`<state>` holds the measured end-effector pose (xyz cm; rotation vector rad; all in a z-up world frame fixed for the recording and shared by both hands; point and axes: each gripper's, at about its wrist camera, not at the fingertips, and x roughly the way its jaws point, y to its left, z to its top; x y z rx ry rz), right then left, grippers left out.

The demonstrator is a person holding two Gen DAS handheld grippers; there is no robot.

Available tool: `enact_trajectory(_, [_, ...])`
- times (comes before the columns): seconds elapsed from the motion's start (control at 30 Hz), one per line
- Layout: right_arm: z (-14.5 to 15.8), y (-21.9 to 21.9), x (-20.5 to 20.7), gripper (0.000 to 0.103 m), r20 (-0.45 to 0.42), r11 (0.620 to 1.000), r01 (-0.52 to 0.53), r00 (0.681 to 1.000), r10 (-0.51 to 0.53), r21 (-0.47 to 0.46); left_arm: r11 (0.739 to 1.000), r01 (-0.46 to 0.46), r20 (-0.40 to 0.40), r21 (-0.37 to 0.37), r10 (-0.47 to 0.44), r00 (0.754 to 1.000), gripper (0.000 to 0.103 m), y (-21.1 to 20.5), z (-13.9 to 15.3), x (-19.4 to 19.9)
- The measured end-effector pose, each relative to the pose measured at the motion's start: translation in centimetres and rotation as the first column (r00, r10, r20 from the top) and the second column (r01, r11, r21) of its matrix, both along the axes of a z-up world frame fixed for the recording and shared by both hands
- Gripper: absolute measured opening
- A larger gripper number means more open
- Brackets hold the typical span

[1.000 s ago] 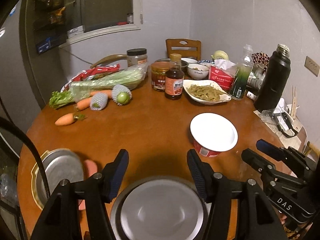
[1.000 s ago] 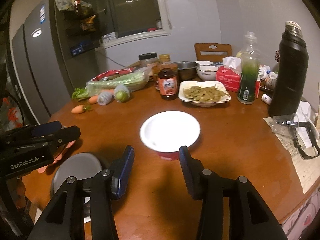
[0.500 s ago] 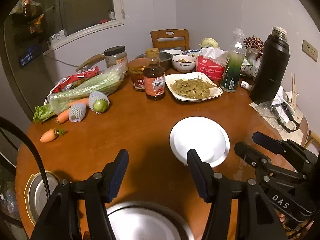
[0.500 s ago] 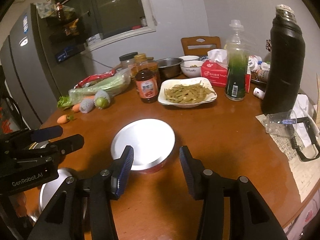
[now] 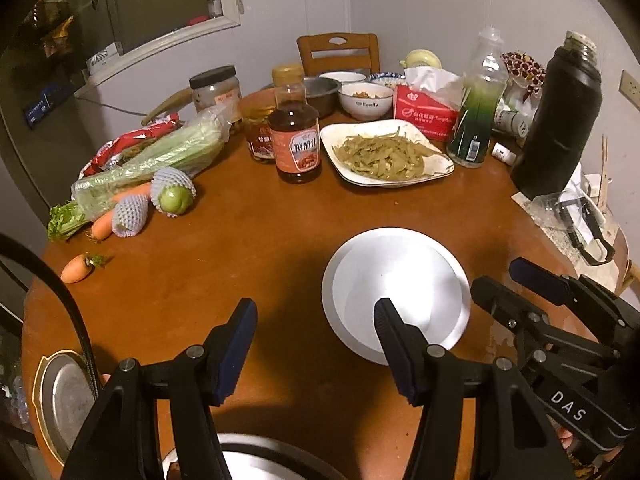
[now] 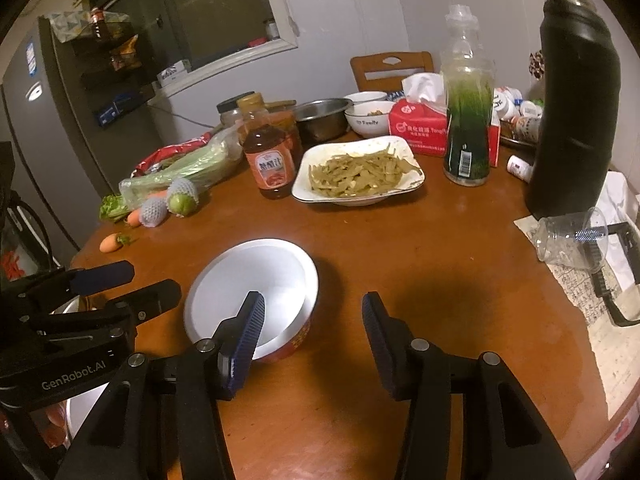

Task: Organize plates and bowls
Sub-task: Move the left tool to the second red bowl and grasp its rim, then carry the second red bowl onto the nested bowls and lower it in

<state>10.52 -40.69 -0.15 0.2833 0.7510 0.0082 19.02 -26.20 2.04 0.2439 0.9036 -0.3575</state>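
The round wooden surface (image 5: 248, 264) carries most of its clutter along the far half, leaving the near middle bare, probably as working room for stacking dishes. At the far right a tall black thermos (image 6: 572, 92) stands upright near the wall, with a green drink bottle (image 6: 468, 120) just to its left. A bagged bunch of celery (image 5: 160, 156) lies at the far left with carrots beside it. In the far middle a white square plate of cooked greens (image 5: 386, 154) sits just right of a brown sauce bottle (image 5: 296, 140), with a steel bowl (image 6: 322, 118) and a small white bowl (image 6: 370, 120) behind them. The task's nearest piece, a white bowl with a red outer wall (image 6: 256, 288), rests upright in the near middle, between the two tools. The left tool (image 5: 316, 344) is spread wide and empty, its right finger overlapping the bowl's near rim in view. The right tool (image 6: 312, 332) is likewise spread and empty, its left finger over the bowl's near edge, seemingly lining up a rim grasp. A steel plate (image 5: 256, 456) lies at the near edge below the left tool, and a gold-rimmed metal dish (image 5: 60, 400) at the near left.
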Motion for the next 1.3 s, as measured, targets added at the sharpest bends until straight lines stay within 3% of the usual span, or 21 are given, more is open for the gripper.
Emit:
enact_trajectory(0.5, [-2.1, -0.2, 2.5, 0.052, -0.051, 0.999, -0.037, 0.998, 0.037, 0.001, 0.999, -0.017, -0.103, 0.037, 0.021, 0.994, 0.06, -0.6, -3.1, 2.6])
enact_trajectory(0.8, [-2.7, 0.7, 3.2, 0.04, -0.061, 0.998, -0.07, 0.996, 0.07, -0.002, 1.0, 0.005, -0.132, 0.023, -0.002, 0.991, 0.06, -0.9, -3.8, 2.8])
enact_trajectory(0.9, [-2.9, 0.8, 3.3, 0.033, -0.065, 0.997, -0.078, 0.995, 0.079, 0.012, 1.0, 0.016, -0.154, 0.009, -0.014, 0.988, 0.055, -1.0, -4.1, 2.9])
enact_trajectory(1.07, [-2.8, 1.7, 3.3, 0.023, -0.056, 0.993, -0.119, 0.991, 0.119, 0.006, 0.999, 0.046, -0.186, -0.011, -0.047, 0.981, 0.033, -1.3, -4.4, 2.7])
enact_trajectory(1.3, [-1.9, 2.8, 2.9, 0.022, -0.042, 0.99, -0.139, 0.989, 0.139, 0.005, 0.999, 0.042, -0.161, -0.02, -0.045, 0.986, 0.03, -0.3, -3.5, 1.8])
